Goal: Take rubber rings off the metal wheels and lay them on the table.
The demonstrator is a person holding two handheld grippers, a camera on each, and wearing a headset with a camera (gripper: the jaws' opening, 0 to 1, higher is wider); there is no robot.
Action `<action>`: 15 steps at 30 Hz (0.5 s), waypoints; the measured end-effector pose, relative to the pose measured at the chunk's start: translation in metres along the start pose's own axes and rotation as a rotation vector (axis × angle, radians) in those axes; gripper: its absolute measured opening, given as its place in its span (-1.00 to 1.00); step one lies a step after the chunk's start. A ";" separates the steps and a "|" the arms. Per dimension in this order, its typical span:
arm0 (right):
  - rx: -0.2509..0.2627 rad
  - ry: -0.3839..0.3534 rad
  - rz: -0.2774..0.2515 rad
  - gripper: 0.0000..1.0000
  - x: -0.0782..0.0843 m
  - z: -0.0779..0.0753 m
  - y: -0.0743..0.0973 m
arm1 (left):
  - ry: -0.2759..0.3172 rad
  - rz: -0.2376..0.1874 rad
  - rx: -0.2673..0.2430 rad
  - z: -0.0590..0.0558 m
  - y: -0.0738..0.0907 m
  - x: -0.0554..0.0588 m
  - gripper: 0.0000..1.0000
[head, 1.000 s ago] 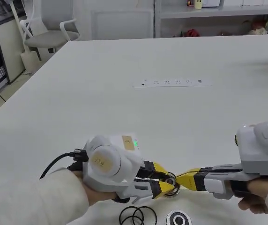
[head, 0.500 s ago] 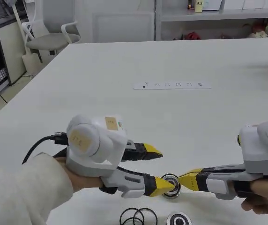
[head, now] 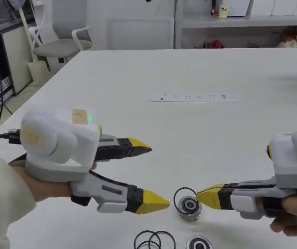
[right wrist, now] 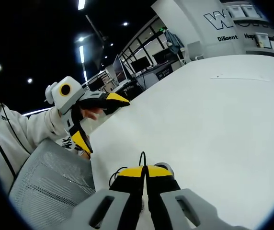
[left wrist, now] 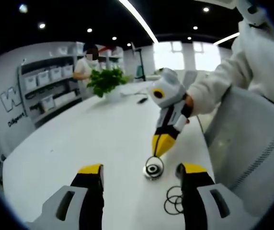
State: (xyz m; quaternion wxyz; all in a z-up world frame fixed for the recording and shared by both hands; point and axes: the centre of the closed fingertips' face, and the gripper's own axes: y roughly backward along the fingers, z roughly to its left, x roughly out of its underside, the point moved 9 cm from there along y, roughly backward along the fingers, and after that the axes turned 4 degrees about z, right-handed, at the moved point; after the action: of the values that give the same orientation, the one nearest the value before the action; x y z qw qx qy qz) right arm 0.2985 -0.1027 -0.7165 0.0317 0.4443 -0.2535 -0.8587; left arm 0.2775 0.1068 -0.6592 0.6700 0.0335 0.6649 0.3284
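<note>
Several loose rings (head: 153, 240) lying overlapped on the bench (head: 138, 78) at the near edge, just beside a second wheel (head: 199, 243); ring on that one or not, impossible to tell.

Just beyond: metal wheel (head: 190, 206) flat on the bench, one rubber ring (head: 175, 197) standing off it in a thin upright loop, apparently half lifted from the rim.

Right hand-held gripper (head: 200, 197): yellow tips pressed together, seemingly pinching the loop at its right side, with a thin black line rising from between the tips in the right gripper view.

Left hand-held gripper (head: 157, 176): jaws spread wide, holding nothing, hovering just left of the wheel.

Handling advice for the step:
- Lower the spread jaws to brace the wheel body, clear of the loop.
- Peel the ring up and away in one steady pull, pinch kept on rubber only, to avoid tipping or dragging the wheel.
- Set it down near the loose rings.
- Likely faults: ring snapping back onto the rim, wheel sliding.

Farther off: power strip (head: 192, 97) mid-bench; chair (head: 60, 44) past the far corner.
</note>
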 end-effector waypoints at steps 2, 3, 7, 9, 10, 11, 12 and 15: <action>-0.007 0.004 0.001 -1.00 -0.001 0.003 0.000 | 0.001 -0.006 -0.015 0.000 0.008 -0.001 0.37; -0.010 0.006 0.002 -1.00 -0.001 0.004 0.000 | -0.003 -0.010 -0.026 0.001 0.012 -0.001 0.38; -0.022 0.011 0.006 -1.00 -0.003 0.010 0.000 | 0.001 -0.016 -0.065 -0.001 0.029 0.002 0.43; -0.031 0.013 0.007 -1.00 -0.003 0.013 0.000 | 0.001 -0.012 -0.076 -0.004 0.037 0.005 0.46; -0.034 0.014 0.008 -1.00 -0.004 0.014 0.000 | 0.002 -0.009 -0.081 -0.005 0.040 0.006 0.49; -0.038 0.018 0.011 -1.00 -0.004 0.015 -0.001 | 0.004 -0.007 -0.086 -0.006 0.043 0.007 0.53; -0.040 0.020 0.013 -1.00 -0.004 0.016 -0.001 | 0.008 -0.005 -0.093 -0.007 0.047 0.009 0.56; -0.050 0.024 0.022 -1.00 -0.004 0.019 -0.002 | 0.019 -0.004 -0.107 -0.012 0.056 0.014 0.64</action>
State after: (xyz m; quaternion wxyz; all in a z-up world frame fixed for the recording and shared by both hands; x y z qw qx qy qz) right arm 0.2867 -0.0919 -0.7052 0.0552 0.4508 -0.2365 -0.8590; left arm 0.2433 0.1531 -0.6461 0.6650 -0.0069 0.6529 0.3625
